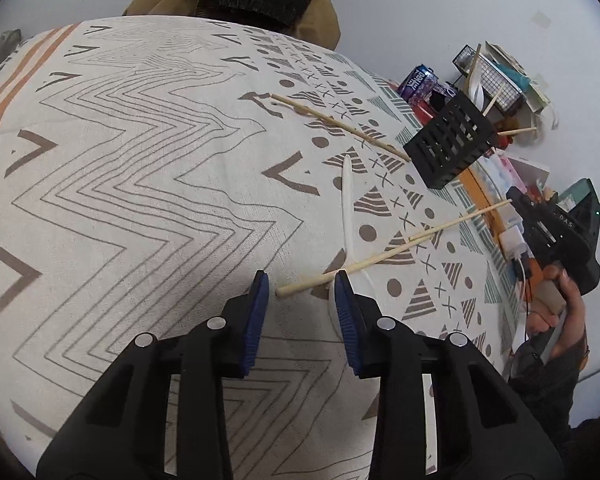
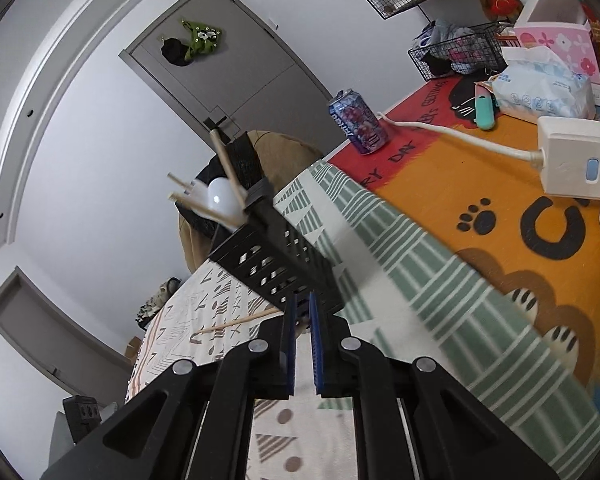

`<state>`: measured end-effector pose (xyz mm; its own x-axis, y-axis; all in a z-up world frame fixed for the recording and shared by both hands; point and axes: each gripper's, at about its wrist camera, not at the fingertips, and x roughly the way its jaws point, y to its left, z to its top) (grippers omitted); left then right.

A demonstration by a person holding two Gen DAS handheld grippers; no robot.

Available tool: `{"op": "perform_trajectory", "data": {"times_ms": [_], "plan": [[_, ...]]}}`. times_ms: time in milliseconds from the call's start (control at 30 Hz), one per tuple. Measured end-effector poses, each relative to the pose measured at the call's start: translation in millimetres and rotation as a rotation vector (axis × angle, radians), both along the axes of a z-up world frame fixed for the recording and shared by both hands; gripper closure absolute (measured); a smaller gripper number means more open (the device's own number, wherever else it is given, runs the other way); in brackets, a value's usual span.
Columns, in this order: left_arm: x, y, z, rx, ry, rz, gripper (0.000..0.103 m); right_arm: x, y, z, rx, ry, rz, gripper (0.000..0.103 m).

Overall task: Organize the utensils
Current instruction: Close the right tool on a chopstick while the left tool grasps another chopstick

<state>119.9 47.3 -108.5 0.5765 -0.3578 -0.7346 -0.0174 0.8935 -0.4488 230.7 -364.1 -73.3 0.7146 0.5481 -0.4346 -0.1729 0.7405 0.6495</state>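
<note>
In the left wrist view my left gripper [image 1: 302, 282] is open and empty just above the patterned cloth [image 1: 140, 200]. A wooden chopstick [image 1: 352, 269] lies between its fingertips across a white plastic spoon [image 1: 347, 208]. Another chopstick [image 1: 340, 126] lies farther off, near the black slotted utensil holder [image 1: 448, 142]. My right gripper [image 1: 512, 201] holds a chopstick [image 1: 460, 220] by one end. In the right wrist view the right gripper [image 2: 302, 300] is shut on that chopstick [image 2: 240, 322] close to the holder [image 2: 276, 256], which holds chopsticks and a white spoon [image 2: 220, 196].
A soda can [image 2: 360, 122], a white power strip [image 2: 572, 156] with its cable, a tissue pack [image 2: 544, 88] and wire baskets [image 2: 456, 52] sit on the orange mat beyond the holder. A brown cushion [image 1: 316, 16] lies at the far edge of the cloth.
</note>
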Motion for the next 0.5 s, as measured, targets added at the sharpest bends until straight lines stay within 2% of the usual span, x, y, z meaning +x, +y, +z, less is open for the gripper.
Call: {"op": "perform_trajectory", "data": {"times_ms": [67, 167, 300, 400, 500], "plan": [[1, 2, -1, -0.034, 0.007, 0.021, 0.069, 6, -8, -5, 0.009, -0.002, 0.017, 0.096], [6, 8, -6, -0.110, 0.037, 0.077, 0.083, 16, -10, -15, 0.021, 0.004, 0.057, 0.096], [8, 13, -9, -0.214, 0.064, 0.129, 0.089, 31, -8, -26, 0.046, 0.014, 0.137, 0.096], [8, 15, 2, -0.241, 0.058, 0.184, 0.092, 41, -9, -29, 0.073, 0.014, 0.187, 0.096], [10, 13, 28, -0.233, 0.011, 0.214, 0.095, 52, -13, -29, 0.100, 0.016, 0.228, 0.096]]}}
